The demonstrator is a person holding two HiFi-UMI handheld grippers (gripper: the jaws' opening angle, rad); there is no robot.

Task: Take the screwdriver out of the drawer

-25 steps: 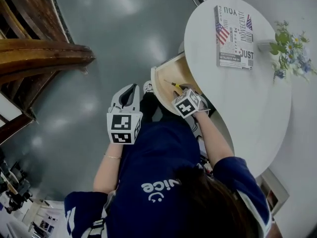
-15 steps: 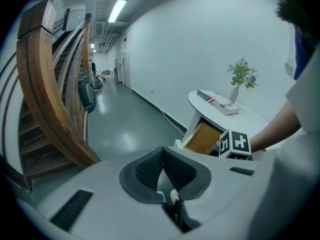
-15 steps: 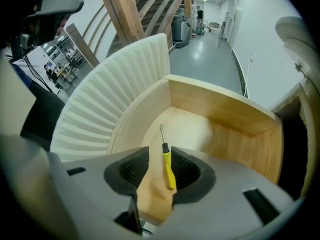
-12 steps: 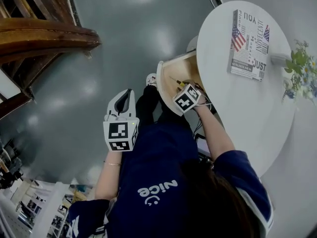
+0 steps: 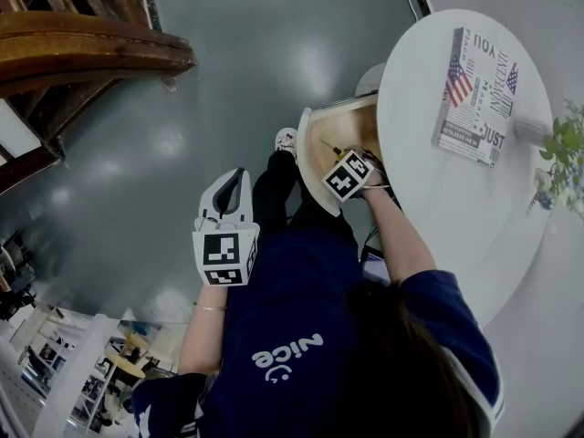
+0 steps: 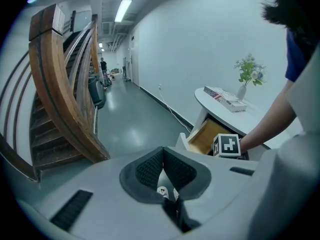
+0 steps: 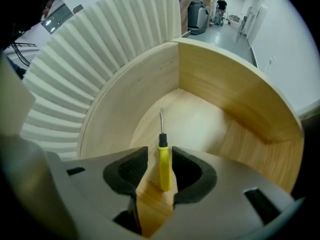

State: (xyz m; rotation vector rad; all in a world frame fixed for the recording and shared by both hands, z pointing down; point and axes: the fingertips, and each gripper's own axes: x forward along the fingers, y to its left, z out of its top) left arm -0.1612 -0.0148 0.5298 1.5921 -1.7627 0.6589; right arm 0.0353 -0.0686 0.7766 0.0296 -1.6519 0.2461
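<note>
The screwdriver [image 7: 164, 165] has a yellow handle and a thin metal shaft, and lies flat on the floor of the open wooden drawer [image 7: 225, 94]. My right gripper [image 7: 160, 158] points straight down into the drawer. Its jaws have just been opening and now stand open on either side of the handle, with a gap on the left. In the head view only its marker cube [image 5: 349, 175] shows, over the drawer [image 5: 318, 140]. My left gripper [image 5: 234, 176] hangs above the floor to the left of the drawer, shut with nothing in it.
The drawer sticks out from under a round white table [image 5: 429, 217], which carries a book [image 5: 474, 99] and a vase of flowers [image 5: 564, 149]. A wooden staircase [image 5: 91, 53] rises at the left across grey floor. My legs and shoes [image 5: 286, 140] are beside the drawer.
The right gripper has sunk deeper into the drawer over the screwdriver. The left gripper has drifted a little away from the drawer. The head view has shifted.
</note>
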